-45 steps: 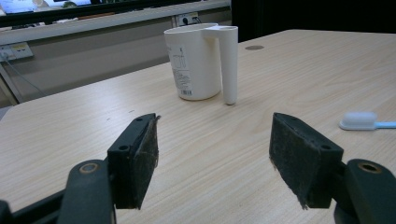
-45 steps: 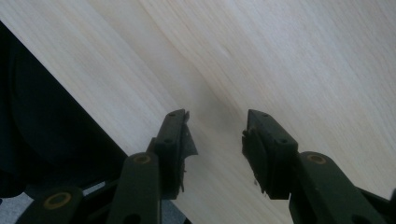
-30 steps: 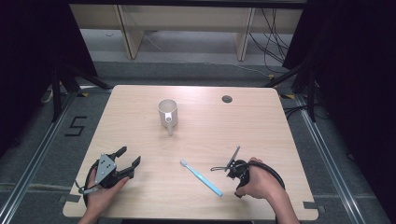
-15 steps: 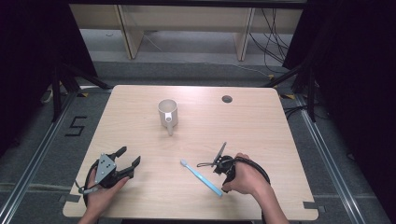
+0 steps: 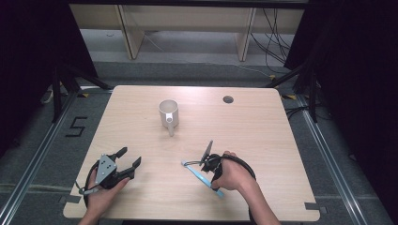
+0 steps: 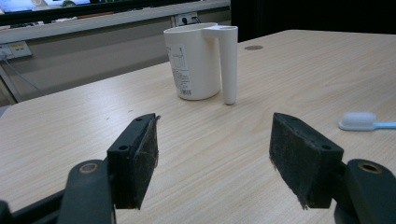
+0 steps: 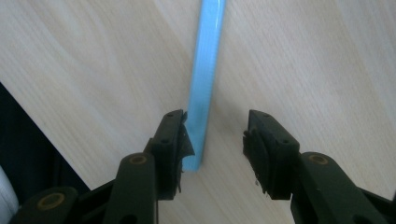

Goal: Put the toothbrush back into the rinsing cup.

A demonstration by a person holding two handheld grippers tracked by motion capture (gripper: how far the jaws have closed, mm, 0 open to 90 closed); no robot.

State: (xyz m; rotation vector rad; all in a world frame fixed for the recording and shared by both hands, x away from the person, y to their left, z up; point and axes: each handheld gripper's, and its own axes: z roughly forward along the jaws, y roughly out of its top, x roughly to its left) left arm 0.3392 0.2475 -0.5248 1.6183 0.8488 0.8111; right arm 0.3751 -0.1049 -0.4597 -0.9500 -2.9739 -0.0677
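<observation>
Bench (image 5: 281,140) mostly bare, small dark hole (image 5: 228,99) near far edge. White mug (image 5: 167,114) upright mid-bench, handle toward the person, well apart from both grippers. Left gripper (image 5: 126,164) rests near-left, fingers wide, nothing between. Right gripper (image 7: 215,140) over blue toothbrush (image 7: 205,74), fingers parted astride handle end, left pad touching it.

Lab or recording rig, probably. Bare wood table (image 5: 263,140) with cable hole (image 5: 228,99), black curtains (image 5: 347,70) both sides, floor rails (image 5: 328,159), a "5" (image 5: 75,126) taped on grey floor, loose cables (image 5: 272,28) behind. Not a home.
</observation>
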